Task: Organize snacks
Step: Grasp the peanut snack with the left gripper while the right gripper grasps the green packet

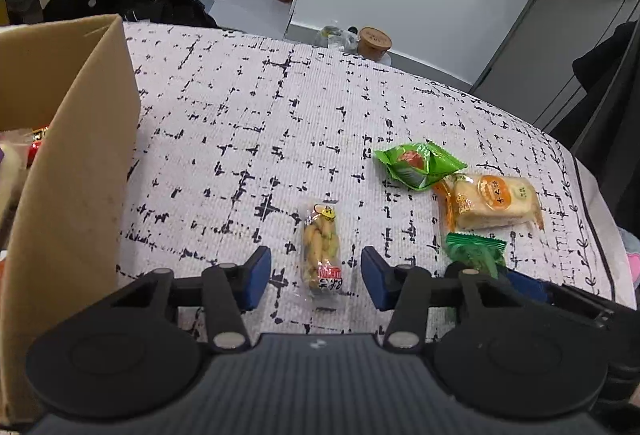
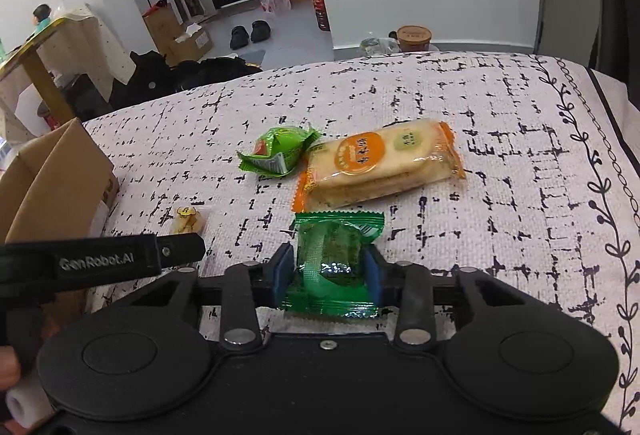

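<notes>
A clear packet of twisted fried snacks lies on the patterned cloth between the blue pads of my left gripper. A gap shows on each side of it, so the jaws are open. My right gripper has its pads pressed on both sides of a dark green wrapped snack, also seen in the left wrist view as the green snack. A light green packet and an orange-edged rice cracker pack lie just beyond. The twisted snack packet peeks out past the left gripper's body.
An open cardboard box stands at the left on the tablecloth, with some packets inside it. The cloth's far edge drops to the floor, where shoes, boxes and a red bottle stand. A brown tub sits behind the table.
</notes>
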### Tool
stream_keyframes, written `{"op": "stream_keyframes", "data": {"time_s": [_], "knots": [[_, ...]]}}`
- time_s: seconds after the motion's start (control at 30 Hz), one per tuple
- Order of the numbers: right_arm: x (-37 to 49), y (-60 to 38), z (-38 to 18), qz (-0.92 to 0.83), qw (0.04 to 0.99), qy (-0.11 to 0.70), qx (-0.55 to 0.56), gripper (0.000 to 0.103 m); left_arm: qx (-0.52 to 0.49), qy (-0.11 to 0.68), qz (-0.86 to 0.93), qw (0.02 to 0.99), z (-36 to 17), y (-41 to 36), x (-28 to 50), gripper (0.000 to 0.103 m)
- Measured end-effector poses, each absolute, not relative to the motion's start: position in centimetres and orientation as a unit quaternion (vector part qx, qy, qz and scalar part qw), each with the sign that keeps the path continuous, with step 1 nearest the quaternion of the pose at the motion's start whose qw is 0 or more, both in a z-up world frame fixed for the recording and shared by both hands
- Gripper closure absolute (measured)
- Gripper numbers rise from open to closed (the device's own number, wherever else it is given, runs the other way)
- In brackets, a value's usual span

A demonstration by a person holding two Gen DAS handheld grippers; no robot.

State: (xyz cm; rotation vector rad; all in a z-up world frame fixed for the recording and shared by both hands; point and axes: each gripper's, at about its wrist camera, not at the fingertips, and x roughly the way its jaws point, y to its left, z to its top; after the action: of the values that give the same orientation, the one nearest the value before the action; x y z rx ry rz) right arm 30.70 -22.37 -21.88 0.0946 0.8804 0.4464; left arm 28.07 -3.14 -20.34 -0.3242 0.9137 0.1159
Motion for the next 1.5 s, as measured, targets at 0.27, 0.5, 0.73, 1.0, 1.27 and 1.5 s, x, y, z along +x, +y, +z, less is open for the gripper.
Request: {"op": "stream_keyframes", "data": {"time_s": [0.27,0.5,0.73,1.0,1.27,1.5], "knots": [[29.7,-23.6,-21.2,0.211,0.880,0.419,0.071,0.069,-0.152,0.437,0.056,0.885,-20.2,-3.4,27.6,0.085],[29.0,-23.6,-19.9,0.220,0.883,0.403,0.095,0.069,-0.150,0.421,0.051,0.893,-18.1,-3.0,26.5,0.102],[28.9,-22.6,-18.2,0.228,0.889,0.384,0.101,0.069,-0.154,0.411,0.049,0.897,-16.3,-2.3,26.0,0.103],[28.2,-23.6,-19.5,0.216,0.885,0.399,0.104,0.069,-0.156,0.429,0.046,0.888,-17.4,-2.4,26.6,0.094],[27.9,-25.2,-20.8,0.194,0.883,0.414,0.107,0.069,-0.143,0.442,0.057,0.884,-19.5,-3.3,27.7,0.049],[27.8,-25.2,-21.3,0.192,0.880,0.421,0.106,0.069,-0.105,0.440,0.056,0.890,-20.7,-4.8,28.1,0.058]]}}
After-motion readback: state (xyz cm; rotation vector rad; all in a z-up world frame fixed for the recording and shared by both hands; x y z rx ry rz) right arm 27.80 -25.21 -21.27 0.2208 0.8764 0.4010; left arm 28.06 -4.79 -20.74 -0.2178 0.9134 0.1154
